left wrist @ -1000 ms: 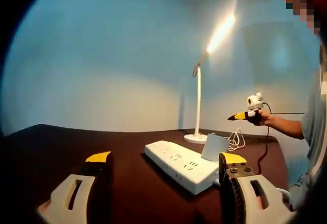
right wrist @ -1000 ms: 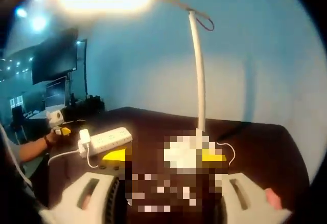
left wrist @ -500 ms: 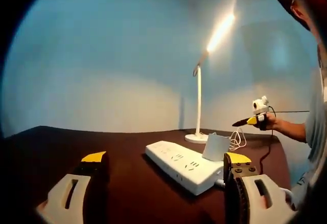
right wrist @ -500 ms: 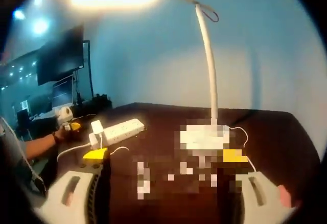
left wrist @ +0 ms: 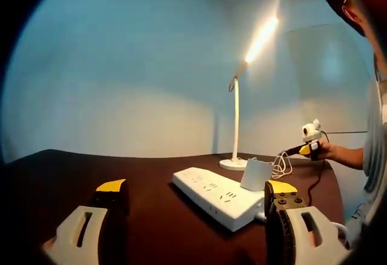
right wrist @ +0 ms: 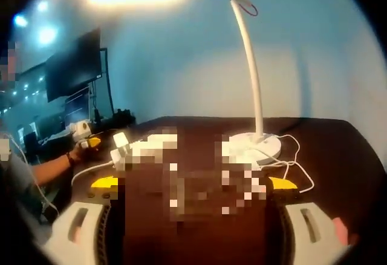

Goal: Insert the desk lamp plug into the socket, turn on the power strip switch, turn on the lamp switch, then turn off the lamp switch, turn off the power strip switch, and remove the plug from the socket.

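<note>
The white desk lamp stands at the far side of the dark table with its head lit. Its white plug block sits in the white power strip. My left gripper is open, low over the table in front of the strip, nothing between its jaws. In the right gripper view, my right gripper is open and empty, facing the lamp base, with the lamp cord coiled beside it. The right gripper also appears past the plug, in a hand.
The dark brown table ends at a blue wall. A person's arm reaches in from the right. In the right gripper view, the left gripper is at the left, and dark monitors stand behind it.
The right gripper has drawn back from the lamp base and sunk a little to the right. The lamp stays lit. The left gripper has barely moved.
</note>
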### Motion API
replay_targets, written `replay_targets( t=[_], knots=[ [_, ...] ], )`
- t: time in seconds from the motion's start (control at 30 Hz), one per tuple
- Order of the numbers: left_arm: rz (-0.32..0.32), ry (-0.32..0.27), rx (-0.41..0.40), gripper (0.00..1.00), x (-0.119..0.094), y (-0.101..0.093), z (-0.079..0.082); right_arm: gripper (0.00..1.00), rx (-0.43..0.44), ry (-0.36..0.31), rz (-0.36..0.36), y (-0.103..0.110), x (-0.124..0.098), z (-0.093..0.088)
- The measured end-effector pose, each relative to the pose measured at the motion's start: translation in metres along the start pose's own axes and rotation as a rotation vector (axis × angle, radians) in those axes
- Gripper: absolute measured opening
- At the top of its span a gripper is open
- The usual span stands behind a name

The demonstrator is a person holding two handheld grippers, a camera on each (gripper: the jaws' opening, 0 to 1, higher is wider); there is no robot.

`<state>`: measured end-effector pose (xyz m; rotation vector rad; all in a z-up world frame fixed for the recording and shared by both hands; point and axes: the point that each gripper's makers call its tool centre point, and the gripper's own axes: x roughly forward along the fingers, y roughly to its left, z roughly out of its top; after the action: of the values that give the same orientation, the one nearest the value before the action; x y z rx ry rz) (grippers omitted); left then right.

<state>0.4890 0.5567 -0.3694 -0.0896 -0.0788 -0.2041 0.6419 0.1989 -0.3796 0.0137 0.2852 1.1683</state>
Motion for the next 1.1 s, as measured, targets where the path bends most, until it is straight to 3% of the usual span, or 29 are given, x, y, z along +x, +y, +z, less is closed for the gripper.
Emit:
replay_targets(
  t=[0.47, 1.1],
  knots=[
    [0.0, 0.017, -0.001, 0.88, 0.001, 0.001, -0.004, 0.96, 0.019, -0.026, -0.028, -0.005, -0.015, -0.013],
    [0.004, 0.041, 0.012, 0.87, 0.002, 0.001, -0.008, 0.96, 0.066, -0.031, -0.029, -0.01, -0.019, -0.035]
  ],
)
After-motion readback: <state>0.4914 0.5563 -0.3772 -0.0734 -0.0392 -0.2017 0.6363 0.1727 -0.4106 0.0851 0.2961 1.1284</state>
